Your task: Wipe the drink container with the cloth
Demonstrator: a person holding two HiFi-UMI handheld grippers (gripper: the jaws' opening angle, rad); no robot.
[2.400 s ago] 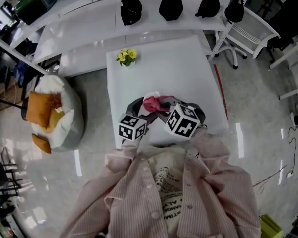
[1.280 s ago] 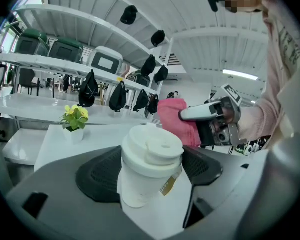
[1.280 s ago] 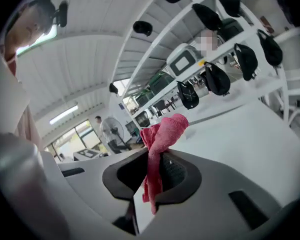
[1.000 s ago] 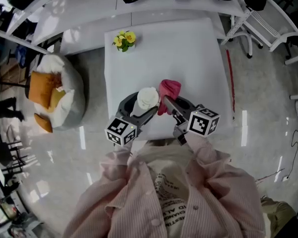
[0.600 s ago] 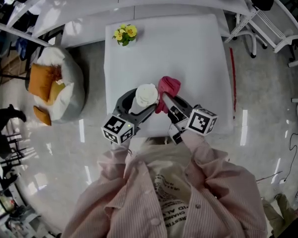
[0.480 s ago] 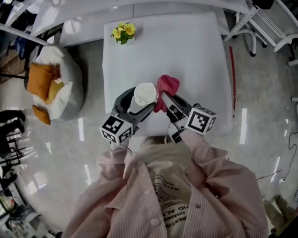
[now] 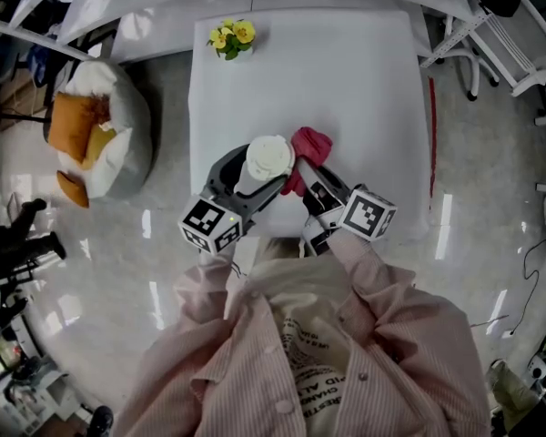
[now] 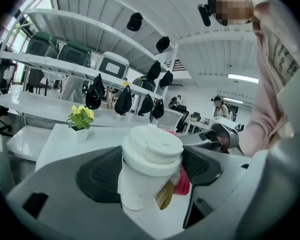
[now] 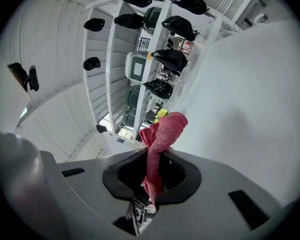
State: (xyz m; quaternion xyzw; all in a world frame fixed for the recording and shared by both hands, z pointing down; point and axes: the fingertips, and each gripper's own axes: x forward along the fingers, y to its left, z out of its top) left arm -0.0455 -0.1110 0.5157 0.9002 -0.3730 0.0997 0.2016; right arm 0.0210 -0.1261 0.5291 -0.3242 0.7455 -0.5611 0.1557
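A white paper cup [image 7: 265, 164] [image 8: 149, 169] with a white lid and a brown-lettered sleeve is held upright above the white table [image 7: 346, 89]. My left gripper [image 7: 255, 173] [image 8: 151, 171] is shut on the cup, its dark pads on both sides of it. A red cloth [image 7: 308, 148] [image 9: 160, 139] hangs bunched just right of the cup. My right gripper [image 7: 302, 182] [image 9: 154, 176] is shut on the cloth, which sticks out past the jaws. In the left gripper view the cloth [image 8: 182, 181] shows right behind the cup, close against it.
A small pot of yellow flowers [image 7: 229, 36] [image 8: 80, 119] stands at the table's far left corner. A beanbag with orange cushions [image 7: 91, 144] lies on the floor to the left. White shelving with black bags [image 8: 125, 100] lines the far side.
Both grippers have drawn apart and then closer again: the cup, first hidden under the cloth, now stands in plain sight with the red cloth beside it on its right.
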